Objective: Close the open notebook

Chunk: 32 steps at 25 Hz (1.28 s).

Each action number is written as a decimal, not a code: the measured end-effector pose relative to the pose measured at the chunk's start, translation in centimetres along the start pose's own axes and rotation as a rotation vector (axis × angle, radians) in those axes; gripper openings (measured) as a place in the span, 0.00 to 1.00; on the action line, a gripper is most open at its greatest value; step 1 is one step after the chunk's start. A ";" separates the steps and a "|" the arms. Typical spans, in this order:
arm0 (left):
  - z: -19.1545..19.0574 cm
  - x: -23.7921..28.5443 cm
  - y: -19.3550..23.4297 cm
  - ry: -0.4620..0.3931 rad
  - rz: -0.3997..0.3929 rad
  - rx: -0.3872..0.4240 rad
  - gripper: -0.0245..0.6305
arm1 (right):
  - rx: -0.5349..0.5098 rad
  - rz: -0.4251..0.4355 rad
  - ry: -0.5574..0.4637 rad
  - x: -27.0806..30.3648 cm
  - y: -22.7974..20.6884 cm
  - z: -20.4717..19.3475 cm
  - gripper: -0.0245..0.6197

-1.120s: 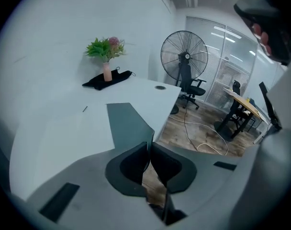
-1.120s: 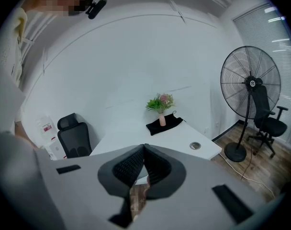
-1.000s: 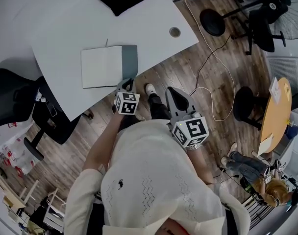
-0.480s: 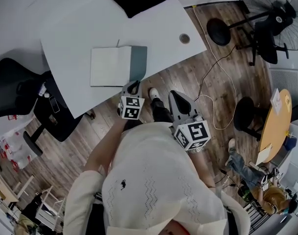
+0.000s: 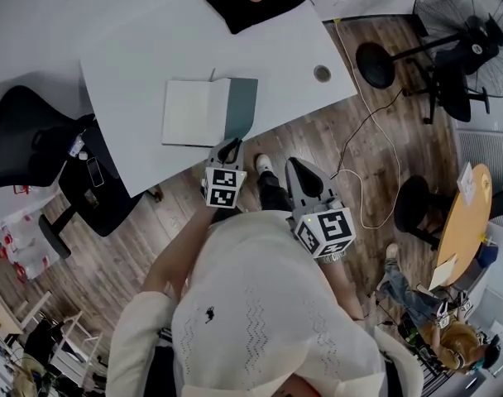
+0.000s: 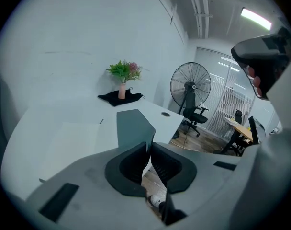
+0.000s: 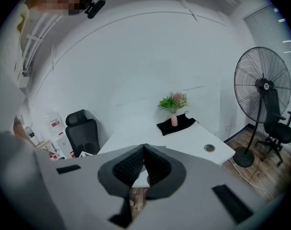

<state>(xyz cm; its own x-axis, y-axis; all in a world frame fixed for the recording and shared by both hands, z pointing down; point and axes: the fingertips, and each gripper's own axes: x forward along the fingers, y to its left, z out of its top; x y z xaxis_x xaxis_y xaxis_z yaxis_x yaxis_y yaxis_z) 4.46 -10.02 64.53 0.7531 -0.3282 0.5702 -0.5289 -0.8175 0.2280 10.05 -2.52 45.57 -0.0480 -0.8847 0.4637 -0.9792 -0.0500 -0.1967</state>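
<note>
The notebook (image 5: 198,112) lies open and flat on the white desk (image 5: 136,64), close to the near edge and at about 12 o'clock from the left gripper (image 5: 229,149) in the head view. Its spread runs along the 9-to-3 line. The white page sits on the 9 o'clock side and the grey cover (image 5: 241,107) on the 3 o'clock side, and the fold between them points roughly 12 to 6. The left gripper hovers just short of the desk edge, aimed at the near corner of the grey cover. Its jaws are pressed together with nothing between them. The right gripper (image 5: 294,167) hangs over the floor at about 4 o'clock from the notebook, well apart from it, and its jaws are likewise together and empty.

The main risk, as I judge it, is the approach. With the jaws shut the left gripper cannot pinch the cover, so it would have to open first or slide a tip under the edge. A flat, thin cover on a smooth desk gives little to catch — a push from the near side may just slide the whole notebook toward 12 o'clock or turn it, not lift the flap. The page side has nothing holding it down, so the notebook could shift as the cover swings over, or the cover could slip off and drop back open.
</note>
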 end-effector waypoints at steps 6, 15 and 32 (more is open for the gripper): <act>1.2 -1.0 0.7 -0.045 0.014 -0.009 0.08 | -0.004 0.012 -0.001 0.5 1.0 0.1 0.04; 1.7 -2.5 1.7 -0.075 0.017 -0.006 0.08 | -0.001 0.012 -0.013 1.0 2.6 0.1 0.04; 2.2 -4.3 3.3 -0.104 -0.004 0.027 0.08 | -0.016 0.026 -0.028 2.4 6.0 0.2 0.04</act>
<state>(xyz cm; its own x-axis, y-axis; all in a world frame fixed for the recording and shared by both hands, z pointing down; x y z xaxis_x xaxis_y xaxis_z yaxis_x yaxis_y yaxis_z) 0.33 -12.38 61.15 0.7922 -0.3714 0.4842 -0.5164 -0.8308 0.2076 4.10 -5.06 45.31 -0.0679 -0.8983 0.4341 -0.9808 -0.0196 -0.1940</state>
